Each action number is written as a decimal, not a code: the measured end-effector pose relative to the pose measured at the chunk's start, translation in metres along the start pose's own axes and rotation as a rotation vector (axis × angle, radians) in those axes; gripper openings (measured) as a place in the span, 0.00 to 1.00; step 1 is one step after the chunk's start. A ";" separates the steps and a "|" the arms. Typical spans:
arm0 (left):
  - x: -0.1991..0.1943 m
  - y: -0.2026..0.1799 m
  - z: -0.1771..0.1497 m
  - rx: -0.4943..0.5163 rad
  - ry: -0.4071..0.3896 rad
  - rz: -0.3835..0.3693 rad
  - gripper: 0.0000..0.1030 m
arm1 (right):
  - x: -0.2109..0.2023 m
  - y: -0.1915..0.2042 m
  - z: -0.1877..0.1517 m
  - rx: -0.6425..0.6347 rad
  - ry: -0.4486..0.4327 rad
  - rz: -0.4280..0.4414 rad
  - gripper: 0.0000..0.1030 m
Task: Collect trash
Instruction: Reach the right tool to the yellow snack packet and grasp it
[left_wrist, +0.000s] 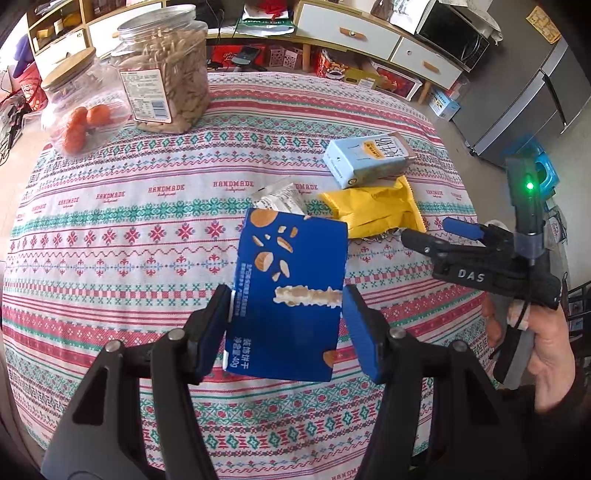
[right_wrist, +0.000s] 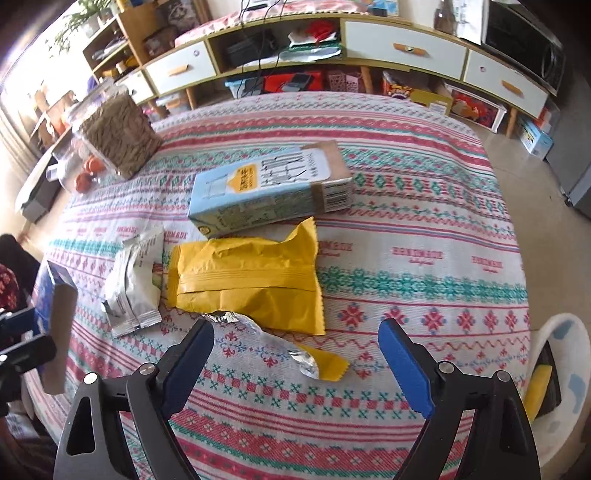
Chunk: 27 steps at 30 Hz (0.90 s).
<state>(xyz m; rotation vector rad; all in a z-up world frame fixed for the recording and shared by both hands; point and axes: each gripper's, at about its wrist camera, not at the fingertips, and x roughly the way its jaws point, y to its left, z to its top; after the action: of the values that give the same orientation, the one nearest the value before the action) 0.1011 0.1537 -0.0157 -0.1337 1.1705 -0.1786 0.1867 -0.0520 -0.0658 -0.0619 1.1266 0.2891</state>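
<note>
Left wrist view. Left gripper (left_wrist: 286, 325): jaws clamped on the two sides of a blue biscuit box (left_wrist: 290, 291), held clear above the patterned tabletop (left_wrist: 110, 258). Beyond the jaws: a white wrapper (left_wrist: 280, 197) just behind the box; a yellow packet (left_wrist: 373, 210) to its right; a pale blue carton (left_wrist: 365, 158) lying flat, farther off and touching the packet. Far left of the jaws: a tall clear jar (left_wrist: 166, 70) of sticks and a lidded jar (left_wrist: 81, 107) with orange fruit. Right of the jaws: right gripper (left_wrist: 428, 236) held in a hand (left_wrist: 550, 350), pointed toward the yellow packet.

Right wrist view. Right gripper (right_wrist: 295, 354): jaws spread wide, gripping nothing, above the tabletop (right_wrist: 424, 258). Between the jaws: a torn foil strip (right_wrist: 291, 350) with a yellow end. Just ahead: yellow packet (right_wrist: 247, 277); white wrapper (right_wrist: 133, 277) to its left; pale blue carton (right_wrist: 269, 188) beyond. Far left: blue biscuit box (right_wrist: 55, 314), raised.
</note>
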 end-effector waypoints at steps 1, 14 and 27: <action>0.001 0.000 0.000 0.002 0.003 0.002 0.61 | 0.005 0.003 0.000 -0.017 0.007 -0.005 0.86; 0.000 0.003 -0.006 -0.005 0.005 0.014 0.61 | 0.004 0.012 -0.002 -0.067 -0.011 0.007 0.44; -0.002 -0.017 -0.004 0.023 -0.019 0.019 0.61 | -0.050 -0.019 -0.025 -0.043 -0.043 0.005 0.44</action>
<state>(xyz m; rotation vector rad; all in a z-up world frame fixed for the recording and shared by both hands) 0.0957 0.1378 -0.0125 -0.1042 1.1502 -0.1741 0.1503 -0.0849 -0.0337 -0.0907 1.0780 0.3184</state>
